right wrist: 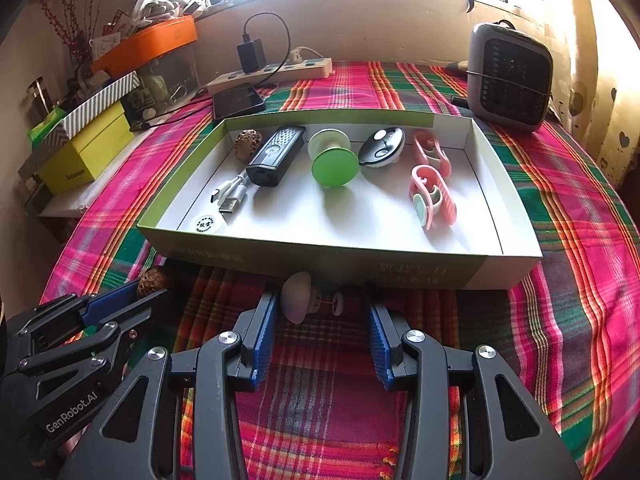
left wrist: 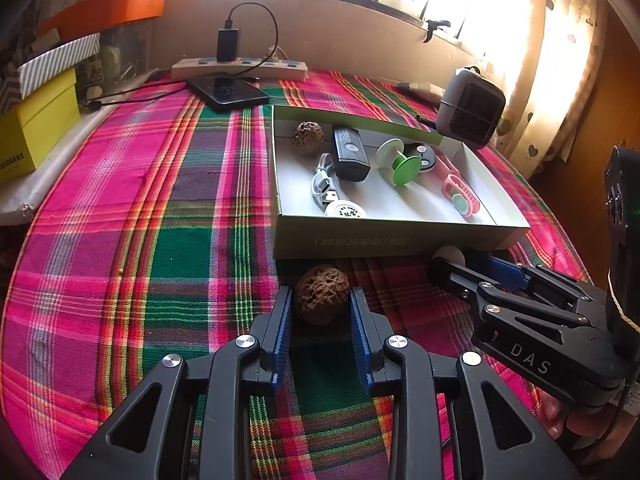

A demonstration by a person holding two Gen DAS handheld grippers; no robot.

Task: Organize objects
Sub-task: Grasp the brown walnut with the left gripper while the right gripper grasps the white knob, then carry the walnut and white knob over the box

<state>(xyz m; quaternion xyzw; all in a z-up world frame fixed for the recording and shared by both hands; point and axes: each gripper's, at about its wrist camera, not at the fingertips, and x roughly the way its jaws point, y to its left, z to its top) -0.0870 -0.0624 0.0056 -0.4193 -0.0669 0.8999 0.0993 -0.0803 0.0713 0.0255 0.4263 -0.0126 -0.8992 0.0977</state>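
Note:
A brown wrinkled walnut (left wrist: 322, 294) rests on the plaid cloth just before the shallow white box's (left wrist: 400, 236) front wall. My left gripper (left wrist: 321, 294) is shut on it, a blue pad on each side; the right wrist view shows the same left gripper (right wrist: 148, 288) and walnut (right wrist: 152, 280). A pale pink spool (right wrist: 308, 298) lies between the jaws of my right gripper (right wrist: 320, 296), which is open: the spool's big disc is by the left pad, with a gap to the right pad. The right gripper (left wrist: 452, 264) reaches in from the right. The box (right wrist: 320, 256) holds several small items.
In the box lie another walnut (right wrist: 248, 142), a black device (right wrist: 276, 156), a green spool (right wrist: 334, 160), a USB cable (right wrist: 230, 198) and pink clips (right wrist: 432, 196). Behind it are a phone (left wrist: 228, 90), a power strip (left wrist: 240, 68) and a grey heater (right wrist: 510, 76). Yellow boxes (left wrist: 36, 128) stand at the left.

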